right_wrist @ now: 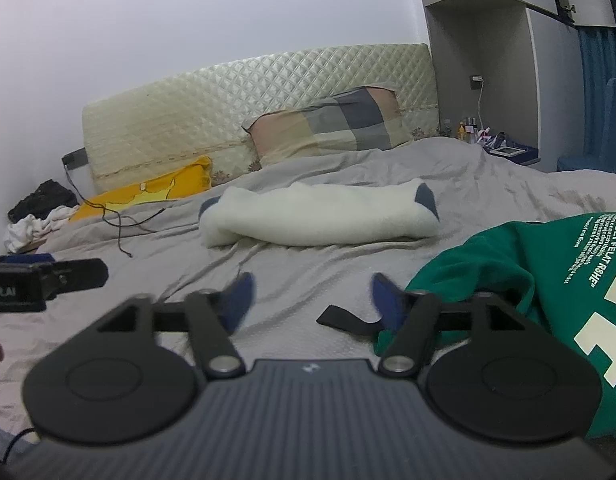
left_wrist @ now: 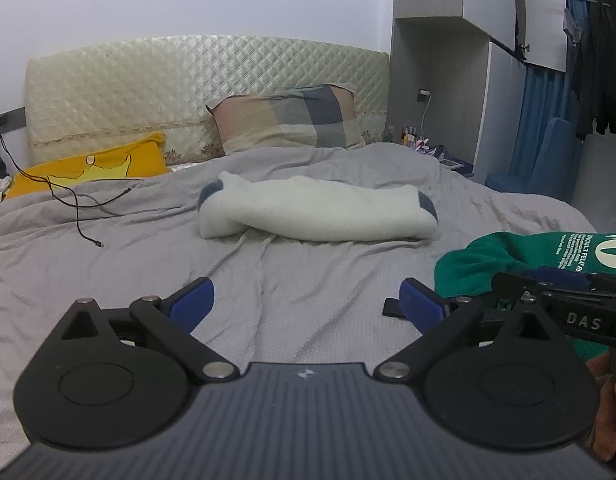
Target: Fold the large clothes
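With both jaws spread wide and empty, you had the right gripper (right_wrist: 309,300) beside the green sweatshirt (right_wrist: 507,280) — best to pinch its hem squarely, left gripper (left_wrist: 308,300) ready.

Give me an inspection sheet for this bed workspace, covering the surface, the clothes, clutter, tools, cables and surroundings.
Surface: grey bedsheet, wrinkled, covering the bed.
Job's things: green sweatshirt with white print, crumpled at the right; white fleece garment lying loosely folded mid-bed.
Clutter: yellow pillow and checked pillow at the headboard; small bottles on the nightstand; a clothes heap far left.
Tools: left tool open, nothing between its fingers; right tool open, its right finger beside the sweatshirt's edge.
Cables: black cable trailing across the sheet; white charger lead at the wall socket.
Surroundings: quilted headboard, white cabinet, hanging clothes.
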